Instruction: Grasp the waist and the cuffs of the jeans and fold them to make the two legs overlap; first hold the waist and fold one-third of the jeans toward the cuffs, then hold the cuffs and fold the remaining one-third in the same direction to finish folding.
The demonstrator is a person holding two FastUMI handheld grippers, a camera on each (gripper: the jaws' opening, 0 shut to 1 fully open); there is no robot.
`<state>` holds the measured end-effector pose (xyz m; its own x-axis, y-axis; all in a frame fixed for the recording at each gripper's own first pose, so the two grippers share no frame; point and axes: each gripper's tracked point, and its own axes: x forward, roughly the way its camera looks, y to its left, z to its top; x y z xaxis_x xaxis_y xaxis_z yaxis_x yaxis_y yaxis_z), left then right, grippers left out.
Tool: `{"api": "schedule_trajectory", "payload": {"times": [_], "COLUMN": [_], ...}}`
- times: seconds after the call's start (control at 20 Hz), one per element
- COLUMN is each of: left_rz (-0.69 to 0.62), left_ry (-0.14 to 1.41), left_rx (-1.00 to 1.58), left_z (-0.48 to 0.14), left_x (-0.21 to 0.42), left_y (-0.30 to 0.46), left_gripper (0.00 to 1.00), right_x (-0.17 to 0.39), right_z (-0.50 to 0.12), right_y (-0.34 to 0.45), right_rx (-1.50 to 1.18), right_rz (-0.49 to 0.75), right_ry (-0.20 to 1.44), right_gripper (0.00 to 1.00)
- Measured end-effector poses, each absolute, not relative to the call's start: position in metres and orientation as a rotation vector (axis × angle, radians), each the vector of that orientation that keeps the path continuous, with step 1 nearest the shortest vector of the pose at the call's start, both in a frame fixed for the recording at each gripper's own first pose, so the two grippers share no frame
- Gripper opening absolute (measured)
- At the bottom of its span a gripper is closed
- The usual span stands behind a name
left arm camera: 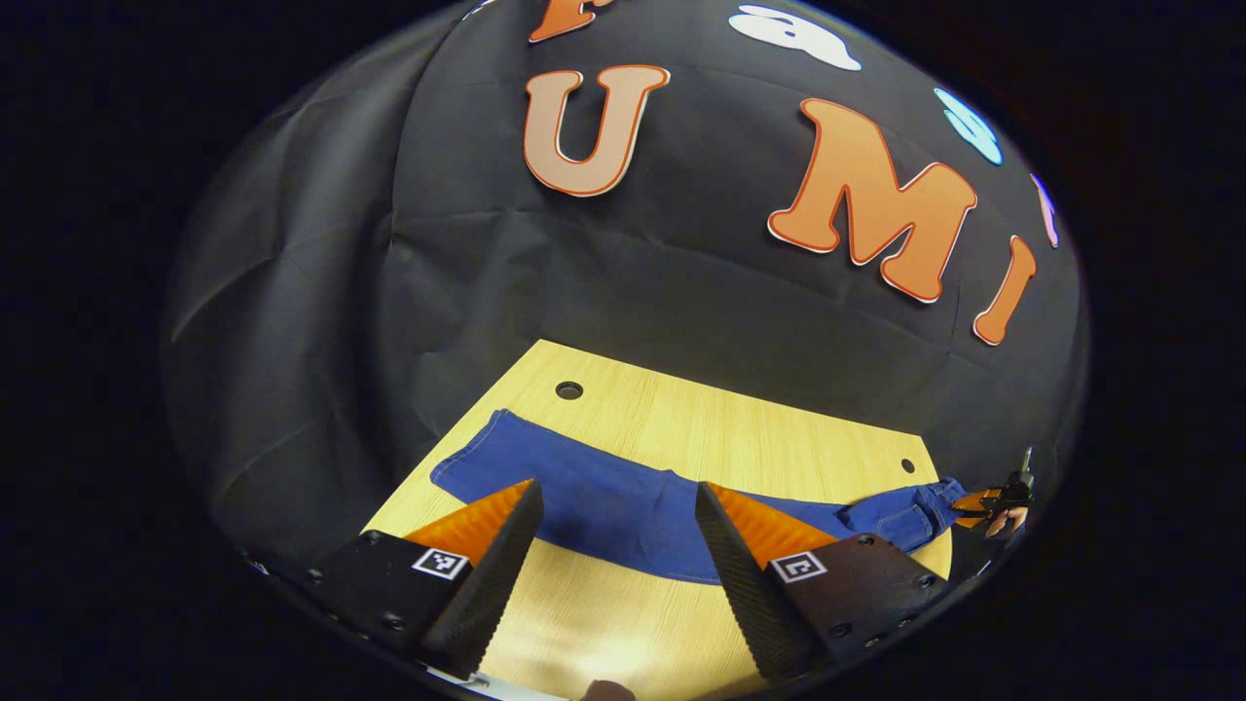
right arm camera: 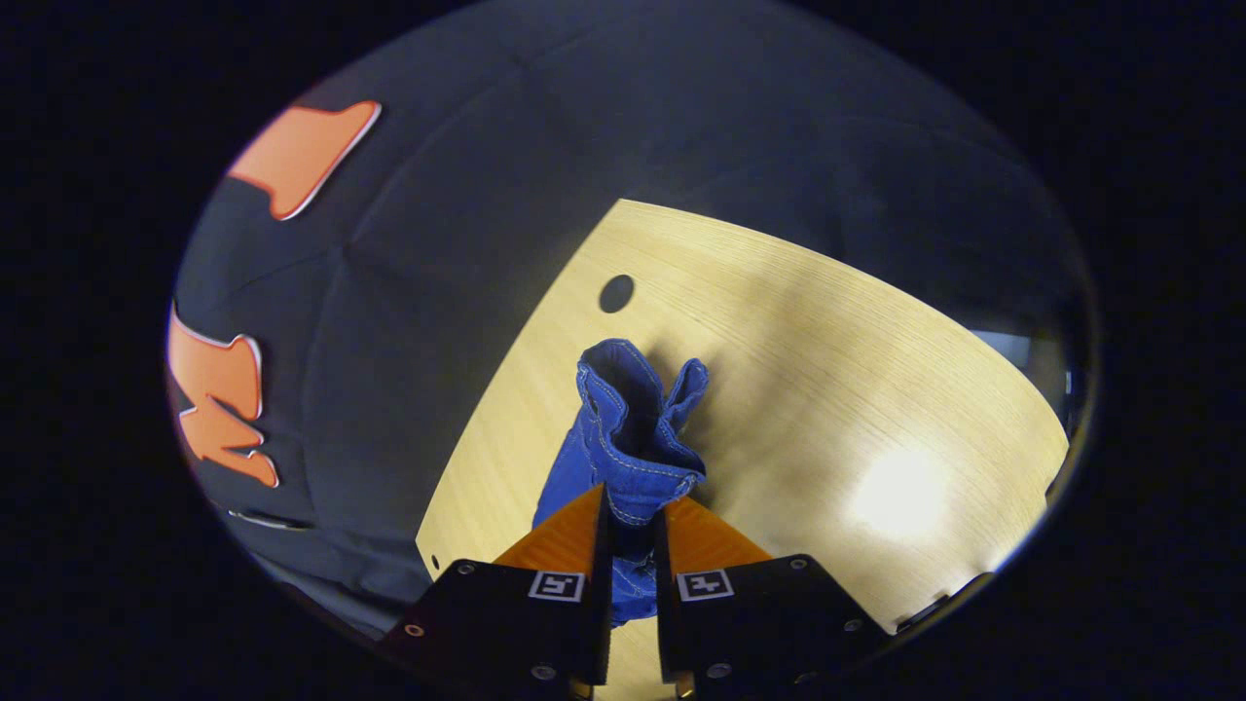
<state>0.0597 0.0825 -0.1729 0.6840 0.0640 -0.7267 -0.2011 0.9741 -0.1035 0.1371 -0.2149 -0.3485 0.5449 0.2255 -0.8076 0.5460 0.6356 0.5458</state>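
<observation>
Blue jeans [left arm camera: 604, 487] lie stretched in a long band across the wooden table [left arm camera: 681, 409]. My left gripper [left arm camera: 617, 487] hovers open over the middle of the band, a finger on each side, touching nothing. At the far right end, my right gripper [left arm camera: 998, 501] pinches the bunched end with the pocket seams. In the right gripper view that end of the jeans [right arm camera: 628, 419] rises in a crumpled, pale-stitched fold from between the fingers, and the right gripper [right arm camera: 631, 501] is shut on it, a little above the table [right arm camera: 827, 370].
The tabletop has two small round holes [left arm camera: 568, 390] [left arm camera: 907, 465] near its far edge; one hole [right arm camera: 616, 293] sits just beyond the lifted fabric. Black cloth walls close in behind and at both sides. A lamp glare [right arm camera: 896, 506] marks bare wood at the right.
</observation>
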Motion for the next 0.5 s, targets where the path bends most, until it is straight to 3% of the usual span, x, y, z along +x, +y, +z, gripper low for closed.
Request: {"api": "schedule_trajectory", "payload": {"times": [0.5], "left_rz": [0.169], "left_ry": [0.797], "left_rx": [-0.138], "left_z": [-0.187], "left_x": [0.042], "left_y": [0.117], "left_gripper": [0.96], "right_x": [0.146], "right_z": [-0.271], "right_y": [-0.137], "right_rx": [0.715], "right_rz": [0.003], "right_ry": [0.886], "right_gripper": [0.20]}}
